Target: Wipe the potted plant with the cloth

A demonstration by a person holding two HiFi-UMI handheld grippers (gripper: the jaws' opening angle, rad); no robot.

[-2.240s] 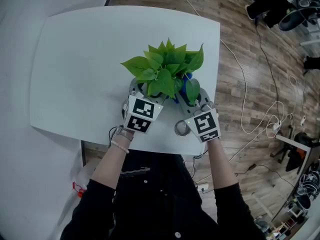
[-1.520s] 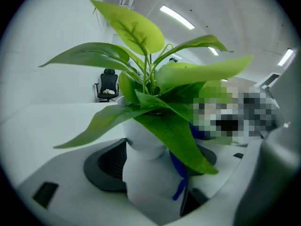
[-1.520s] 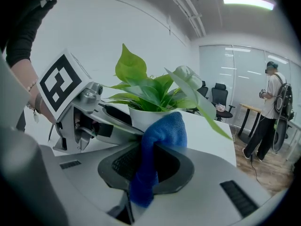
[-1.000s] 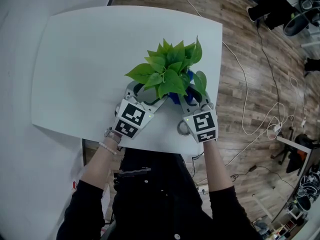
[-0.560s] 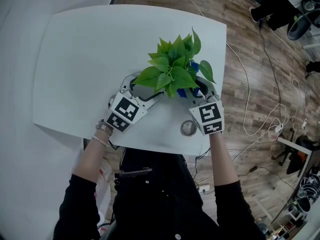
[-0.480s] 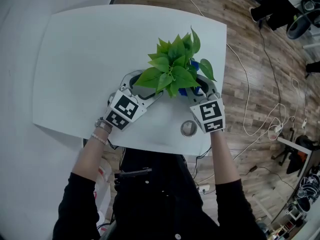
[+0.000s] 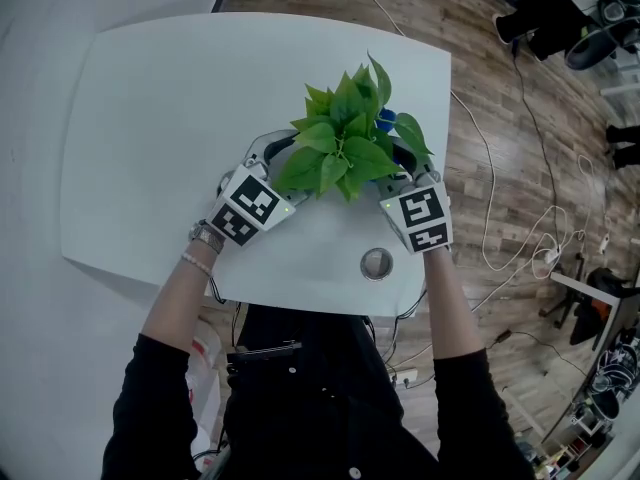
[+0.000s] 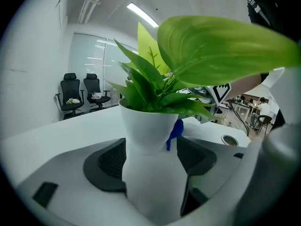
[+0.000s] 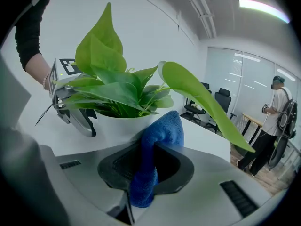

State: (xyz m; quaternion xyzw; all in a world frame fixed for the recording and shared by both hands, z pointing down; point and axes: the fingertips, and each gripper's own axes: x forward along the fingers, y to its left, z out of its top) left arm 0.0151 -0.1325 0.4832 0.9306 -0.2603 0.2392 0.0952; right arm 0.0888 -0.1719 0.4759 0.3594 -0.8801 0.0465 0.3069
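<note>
Head view: potted plant (image 7: 345,138) stands on the white surface (image 7: 160,118), toward its right half and back from the near edge. Left gripper (image 7: 264,158) comes in at the plant's left side, right gripper (image 7: 402,164) at its right. A bit of blue cloth (image 7: 385,118) shows past the leaves on the right. Round grommet (image 7: 376,264) sits in the surface near the front edge, clear of both.

Left gripper view: jaws closed on the white pot (image 8: 150,173), one pad on each side of its narrow lower body. Pot upright, foliage spreading overhead. The cloth peeks out from behind the pot's right shoulder.

Right gripper view: jaws clamped on the cloth, which folds up into a hump straight ahead of them. The hump looks to be touching the pot just under the rim. A long leaf (image 9: 202,98) arches over the cloth from left to right, and the rest of the foliage lies up and to the left.

Judgement: left gripper steadies the pot, right does the wiping. Leaves sit above the cloth, so the next stroke calls for lifting it up and left onto a leaf.
</note>
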